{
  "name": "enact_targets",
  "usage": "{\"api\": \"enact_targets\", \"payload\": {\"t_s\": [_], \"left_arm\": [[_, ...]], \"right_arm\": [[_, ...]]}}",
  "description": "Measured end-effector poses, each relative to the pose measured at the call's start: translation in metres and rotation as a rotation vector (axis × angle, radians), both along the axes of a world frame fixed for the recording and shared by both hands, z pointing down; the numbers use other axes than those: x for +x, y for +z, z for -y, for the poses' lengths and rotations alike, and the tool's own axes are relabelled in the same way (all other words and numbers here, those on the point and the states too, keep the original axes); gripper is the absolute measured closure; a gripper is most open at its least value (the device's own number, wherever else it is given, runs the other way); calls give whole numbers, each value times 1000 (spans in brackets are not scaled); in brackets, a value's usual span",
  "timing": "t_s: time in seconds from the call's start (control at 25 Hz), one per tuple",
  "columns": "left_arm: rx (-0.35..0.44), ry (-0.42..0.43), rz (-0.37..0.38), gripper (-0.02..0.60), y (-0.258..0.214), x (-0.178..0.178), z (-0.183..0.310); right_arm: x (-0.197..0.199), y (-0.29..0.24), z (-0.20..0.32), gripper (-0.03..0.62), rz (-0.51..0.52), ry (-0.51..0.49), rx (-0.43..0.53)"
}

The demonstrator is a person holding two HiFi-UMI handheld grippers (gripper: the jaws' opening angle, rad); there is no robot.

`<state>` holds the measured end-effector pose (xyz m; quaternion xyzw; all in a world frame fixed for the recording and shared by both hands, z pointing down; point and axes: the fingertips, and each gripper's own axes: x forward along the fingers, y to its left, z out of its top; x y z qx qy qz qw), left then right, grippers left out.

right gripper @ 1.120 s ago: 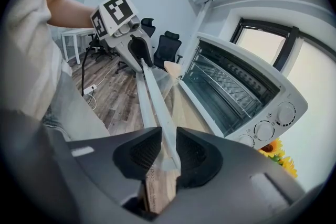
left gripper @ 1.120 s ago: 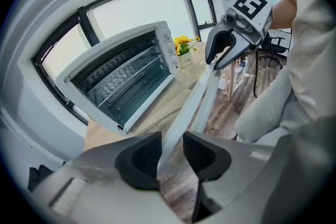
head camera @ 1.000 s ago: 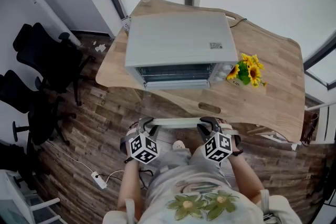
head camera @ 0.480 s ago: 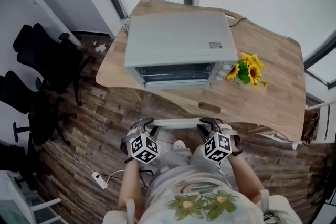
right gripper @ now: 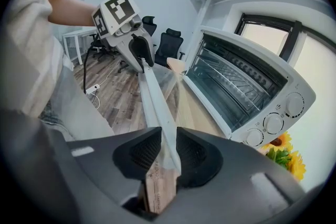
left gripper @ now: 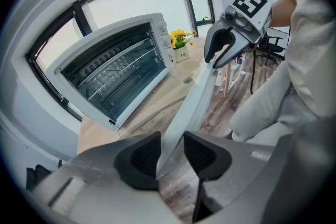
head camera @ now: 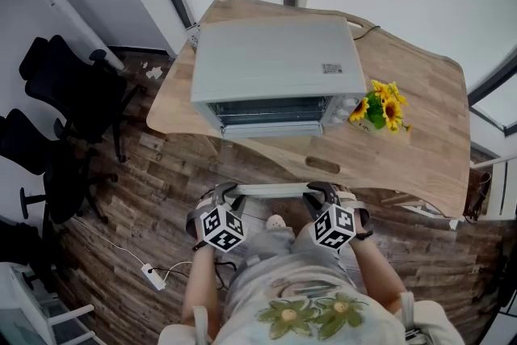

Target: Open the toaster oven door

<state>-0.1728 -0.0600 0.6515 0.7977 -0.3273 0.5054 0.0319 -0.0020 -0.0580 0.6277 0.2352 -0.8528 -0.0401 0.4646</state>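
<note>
Toaster oven point(head camera: 275, 65) sits on the desk point(head camera: 420, 117), its door handle point(head camera: 271, 190) out and low, near us. Left gripper point(left gripper: 170, 152) and right gripper point(right gripper: 164, 152) each have fingers clamped on one end of it. We should lower both ends evenly, never twisting the hinges. Inside the cavity we see only a wire rack point(left gripper: 113, 73)

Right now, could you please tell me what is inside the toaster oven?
Inside the toaster oven, a wire rack spans the dark cavity, and nothing shows on it. The floor under the rack and the back corners are too dark to check.
</note>
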Motion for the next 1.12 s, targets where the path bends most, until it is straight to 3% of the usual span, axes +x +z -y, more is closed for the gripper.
{"api": "enact_targets", "payload": {"t_s": [1.12], "left_arm": [[-80, 52, 48, 433, 34, 1, -9]], "right_arm": [[0, 34, -7, 503, -45, -12, -54]]}}
